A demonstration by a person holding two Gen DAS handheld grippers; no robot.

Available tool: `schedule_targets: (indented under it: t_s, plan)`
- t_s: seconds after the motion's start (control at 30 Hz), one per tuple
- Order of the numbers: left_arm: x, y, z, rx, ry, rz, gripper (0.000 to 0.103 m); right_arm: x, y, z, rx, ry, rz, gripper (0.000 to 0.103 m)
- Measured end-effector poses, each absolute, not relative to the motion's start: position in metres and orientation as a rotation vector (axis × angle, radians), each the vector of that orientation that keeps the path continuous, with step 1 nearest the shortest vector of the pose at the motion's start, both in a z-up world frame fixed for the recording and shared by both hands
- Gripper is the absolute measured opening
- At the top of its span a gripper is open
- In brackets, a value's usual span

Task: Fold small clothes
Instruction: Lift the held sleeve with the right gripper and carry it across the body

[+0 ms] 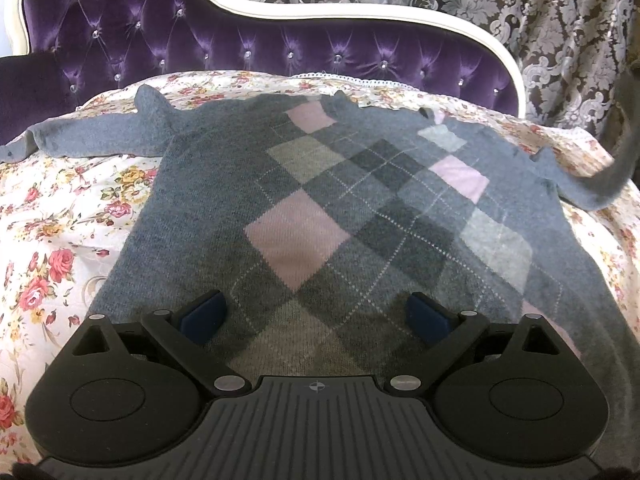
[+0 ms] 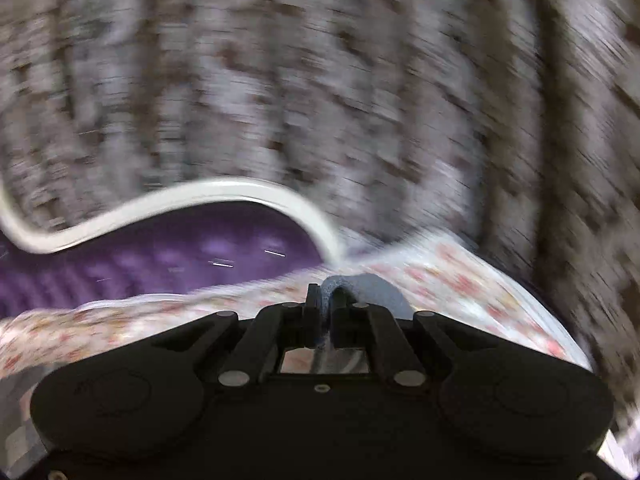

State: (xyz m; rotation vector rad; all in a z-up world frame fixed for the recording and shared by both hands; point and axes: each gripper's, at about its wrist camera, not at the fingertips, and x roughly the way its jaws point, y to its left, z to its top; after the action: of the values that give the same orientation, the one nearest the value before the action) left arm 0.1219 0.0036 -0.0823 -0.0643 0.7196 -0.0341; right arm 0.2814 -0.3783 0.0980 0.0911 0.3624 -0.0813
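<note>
One sweater (image 1: pixel 304 208) | left tool (image 1: pixel 318 314) spread | right tool (image 2: pixel 325 312) pinching sleeve (image 2: pixel 376 288)

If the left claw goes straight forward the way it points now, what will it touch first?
Most likely the grey sweater. The open left claw points along it, low over its bottom part, so the cloth comes first. The exact height above it is unclear.

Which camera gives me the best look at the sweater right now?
Left wrist: the sweater lies spread flat on the floral bedspread. Right wrist is blurred, showing only grey knit pinched in the right gripper.
</note>
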Motion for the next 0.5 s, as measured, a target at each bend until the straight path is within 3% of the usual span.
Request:
schedule_targets:
  t_s: [0.2, 0.4, 0.5]
  plan:
    - [0.120, 0.006, -0.082, -0.083, 0.712, -0.042, 0.098, 0.305, -0.229, 0.106, 0.013, 0.347, 0.275, 0.011]
    - [0.119, 0.009, -0.083, -0.103, 0.705, -0.049, 0.098, 0.326, -0.098, 0.042, -0.061, 0.495, 0.551, 0.011]
    - [0.118, 0.010, -0.082, -0.113, 0.700, -0.054, 0.098, 0.326, -0.066, 0.009, -0.067, 0.570, 0.634, 0.018]
